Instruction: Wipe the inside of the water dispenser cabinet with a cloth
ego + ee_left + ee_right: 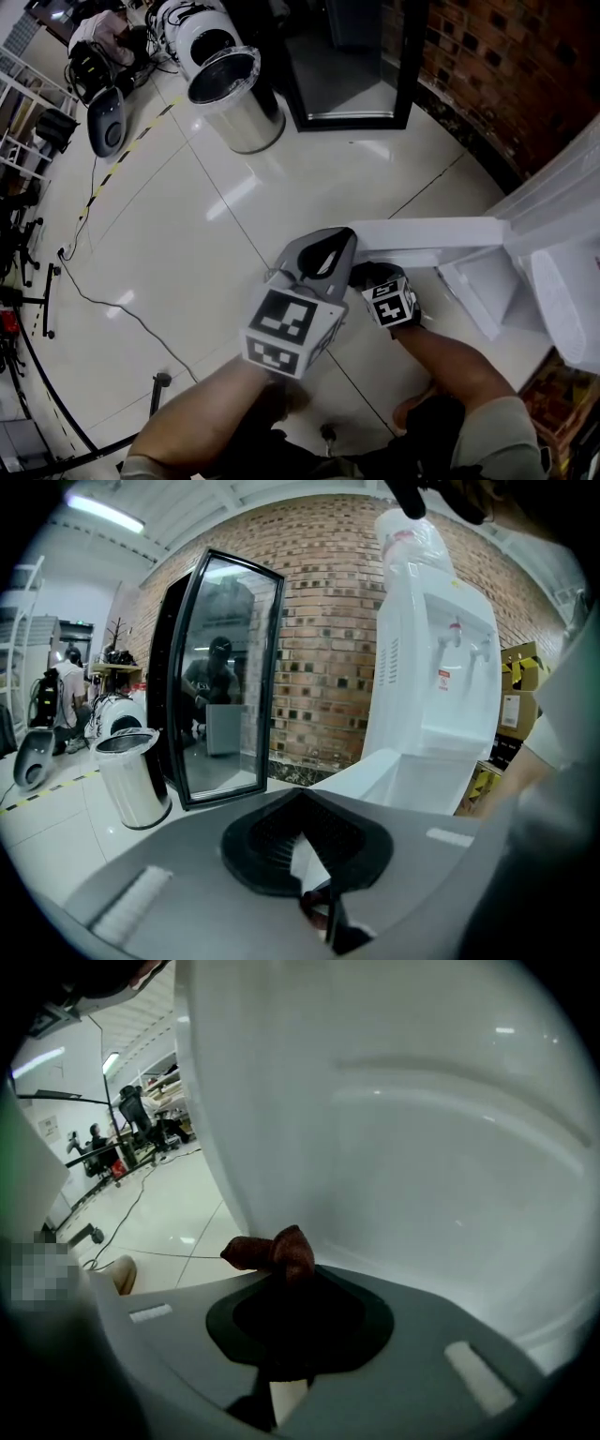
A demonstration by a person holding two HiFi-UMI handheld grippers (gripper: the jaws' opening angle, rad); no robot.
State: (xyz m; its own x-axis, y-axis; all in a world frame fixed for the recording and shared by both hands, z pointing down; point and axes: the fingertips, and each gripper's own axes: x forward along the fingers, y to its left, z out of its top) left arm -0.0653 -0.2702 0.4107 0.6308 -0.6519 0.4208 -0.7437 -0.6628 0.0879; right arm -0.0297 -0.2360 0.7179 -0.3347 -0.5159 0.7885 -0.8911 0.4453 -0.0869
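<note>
The white water dispenser [555, 234] [436, 658] stands at the right, its low cabinet door [422, 234] [375, 771] swung open over the floor. My right gripper [371, 275] [291, 1277] is shut on a dark red-brown cloth [272, 1251], whose bunched end pokes out past the fingertips. It sits right at a smooth white cabinet surface [403, 1129]; whether the cloth touches it I cannot tell. My left gripper [337, 246] [302, 797] is shut, holds nothing, and hovers just left of the open door, pointing toward the dispenser.
A steel bin [234, 98] [131, 775] and a black-framed glass panel [347, 66] [220, 677] stand against the brick wall [497, 66]. A cable [103, 300] trails over the white tiled floor. Yellow cartons [520, 682] sit beside the dispenser.
</note>
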